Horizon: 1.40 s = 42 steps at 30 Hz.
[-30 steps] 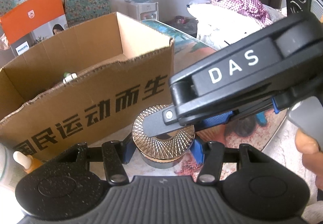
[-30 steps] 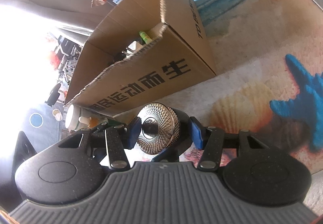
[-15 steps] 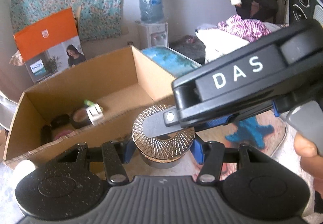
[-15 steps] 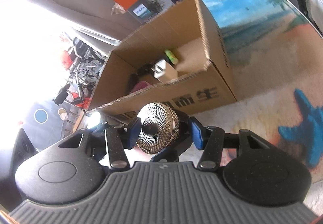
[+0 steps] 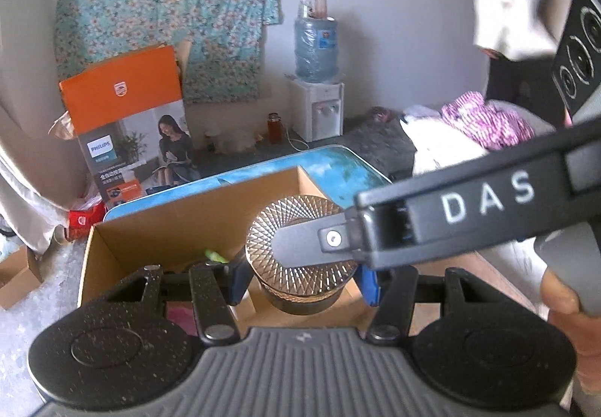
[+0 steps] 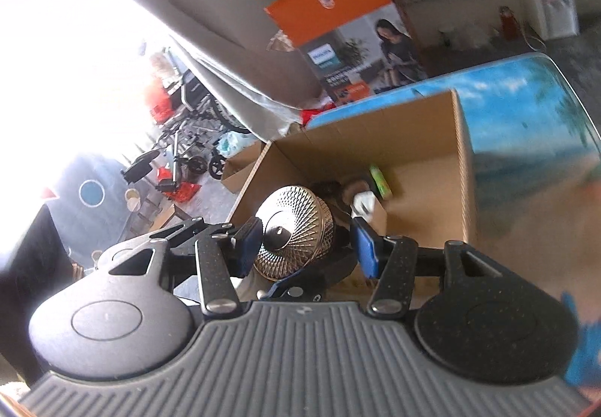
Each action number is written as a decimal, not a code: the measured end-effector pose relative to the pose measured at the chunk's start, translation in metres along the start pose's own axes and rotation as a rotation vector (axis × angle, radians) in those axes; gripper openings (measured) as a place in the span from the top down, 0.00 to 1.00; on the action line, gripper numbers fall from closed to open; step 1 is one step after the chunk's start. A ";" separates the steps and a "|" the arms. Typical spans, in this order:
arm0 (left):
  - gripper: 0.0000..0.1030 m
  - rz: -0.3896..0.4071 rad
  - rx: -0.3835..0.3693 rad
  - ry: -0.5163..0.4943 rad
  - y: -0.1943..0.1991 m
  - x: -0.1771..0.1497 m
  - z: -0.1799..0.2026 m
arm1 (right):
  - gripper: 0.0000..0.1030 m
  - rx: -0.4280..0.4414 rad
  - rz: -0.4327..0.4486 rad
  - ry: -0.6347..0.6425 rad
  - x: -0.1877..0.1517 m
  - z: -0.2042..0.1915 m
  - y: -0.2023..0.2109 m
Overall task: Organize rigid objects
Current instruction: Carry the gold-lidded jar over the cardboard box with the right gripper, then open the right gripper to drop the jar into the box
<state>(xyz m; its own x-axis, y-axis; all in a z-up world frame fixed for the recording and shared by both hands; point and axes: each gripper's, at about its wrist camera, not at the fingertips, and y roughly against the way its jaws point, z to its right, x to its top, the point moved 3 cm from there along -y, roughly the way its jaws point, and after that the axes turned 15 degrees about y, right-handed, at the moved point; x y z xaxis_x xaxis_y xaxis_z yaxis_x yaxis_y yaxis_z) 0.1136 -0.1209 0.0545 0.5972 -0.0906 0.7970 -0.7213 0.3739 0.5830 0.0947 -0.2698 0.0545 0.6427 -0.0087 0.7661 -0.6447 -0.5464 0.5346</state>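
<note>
Holding the jar (image 5: 300,259) with both tools at once: left tool (image 5: 302,276) clamps the dark body under the textured metal lid, right tool (image 6: 306,242) pinches the lid across, above the open cardboard box (image 5: 180,225). Looks rigid, probably heavyish glass, ridged lid grips well, smooth body could slip.

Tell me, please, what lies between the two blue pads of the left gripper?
A jar with a patterned gold lid sits between the left gripper pads; the left wrist view shows it.
</note>
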 end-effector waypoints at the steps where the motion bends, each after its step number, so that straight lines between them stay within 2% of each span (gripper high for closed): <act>1: 0.45 0.001 0.003 0.005 -0.002 0.006 -0.002 | 0.50 0.004 -0.001 0.012 0.008 0.000 -0.002; 6: 0.45 -0.050 0.018 0.053 -0.035 0.033 -0.014 | 0.50 0.022 -0.028 0.051 0.048 0.010 -0.022; 11: 0.45 -0.150 0.028 0.141 -0.090 0.043 -0.033 | 0.50 0.026 -0.116 0.033 0.072 0.042 -0.065; 16: 0.45 -0.224 0.045 0.234 -0.135 0.041 -0.047 | 0.48 0.033 -0.223 0.016 0.077 0.075 -0.111; 24: 0.45 -0.294 0.067 0.333 -0.187 0.041 -0.059 | 0.47 0.025 -0.360 0.028 0.081 0.116 -0.169; 33: 0.45 -0.341 0.082 0.397 -0.219 0.051 -0.069 | 0.48 -0.010 -0.409 0.120 0.096 0.125 -0.205; 36: 0.42 -0.356 0.081 0.431 -0.225 0.051 -0.072 | 0.49 -0.025 -0.416 0.154 0.100 0.125 -0.214; 42: 0.35 -0.341 0.079 0.425 -0.222 0.052 -0.071 | 0.49 -0.047 -0.399 0.175 0.102 0.127 -0.218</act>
<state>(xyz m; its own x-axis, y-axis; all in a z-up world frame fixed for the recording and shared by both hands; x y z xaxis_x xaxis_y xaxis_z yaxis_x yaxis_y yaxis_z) 0.3293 -0.1433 -0.0446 0.8787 0.1921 0.4369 -0.4769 0.3163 0.8200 0.3534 -0.2583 -0.0294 0.7683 0.3396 0.5426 -0.3803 -0.4398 0.8136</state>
